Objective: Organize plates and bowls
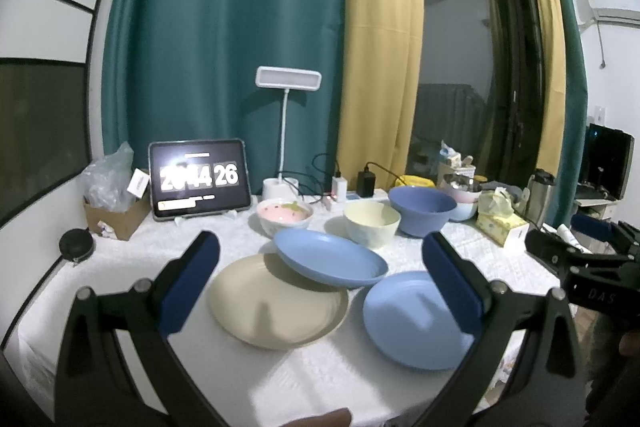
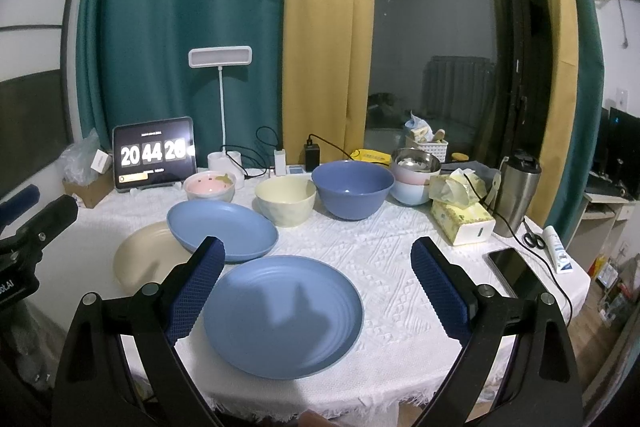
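right wrist view: barely started, both my grippers, left gripper (image 1: 320,279) and right gripper (image 2: 318,277), spread wide and empty, blue plate (image 2: 283,315) between my right fingers, cream plate (image 1: 276,301) between the left, bowls (image 2: 351,187) unstacked beyond.

I see teal curtains (image 2: 180,27) and a yellow curtain (image 2: 328,39) hanging beside a dark window (image 2: 432,39), with a white wall (image 1: 608,75) at right.

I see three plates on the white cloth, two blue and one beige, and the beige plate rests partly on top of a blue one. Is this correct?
Not quite: it is the reverse. The far blue plate rests partly on the beige plate, as the left wrist view shows. The near blue plate lies apart.
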{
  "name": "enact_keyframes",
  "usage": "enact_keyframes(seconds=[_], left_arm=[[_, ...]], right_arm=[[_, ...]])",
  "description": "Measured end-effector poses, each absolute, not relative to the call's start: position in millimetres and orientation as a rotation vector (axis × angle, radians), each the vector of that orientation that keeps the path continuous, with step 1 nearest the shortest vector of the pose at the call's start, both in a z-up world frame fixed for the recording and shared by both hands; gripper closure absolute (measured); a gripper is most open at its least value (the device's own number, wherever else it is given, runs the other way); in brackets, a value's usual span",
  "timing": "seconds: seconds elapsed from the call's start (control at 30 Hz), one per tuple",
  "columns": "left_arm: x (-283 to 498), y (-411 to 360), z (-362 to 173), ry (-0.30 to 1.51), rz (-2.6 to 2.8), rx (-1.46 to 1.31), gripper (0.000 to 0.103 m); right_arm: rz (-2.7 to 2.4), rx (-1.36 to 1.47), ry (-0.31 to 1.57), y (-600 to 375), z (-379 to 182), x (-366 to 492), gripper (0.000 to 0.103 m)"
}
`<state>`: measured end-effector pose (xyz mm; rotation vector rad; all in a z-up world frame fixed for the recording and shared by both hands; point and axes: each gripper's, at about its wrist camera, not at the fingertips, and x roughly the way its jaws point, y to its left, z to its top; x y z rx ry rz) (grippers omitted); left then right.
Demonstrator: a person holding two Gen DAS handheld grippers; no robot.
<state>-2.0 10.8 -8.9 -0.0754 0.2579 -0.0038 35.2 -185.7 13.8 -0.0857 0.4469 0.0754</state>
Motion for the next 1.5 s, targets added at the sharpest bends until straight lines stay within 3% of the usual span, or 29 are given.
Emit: enact_keyframes(seconds=[1.5], left_arm=[[-4.7, -0.3, -10.5, 0.258, -0.014, -0.049, 0.001]], right_arm=[[0.073, -0.084, 0.455, -186.3, 13.3, 36.8, 0.006]])
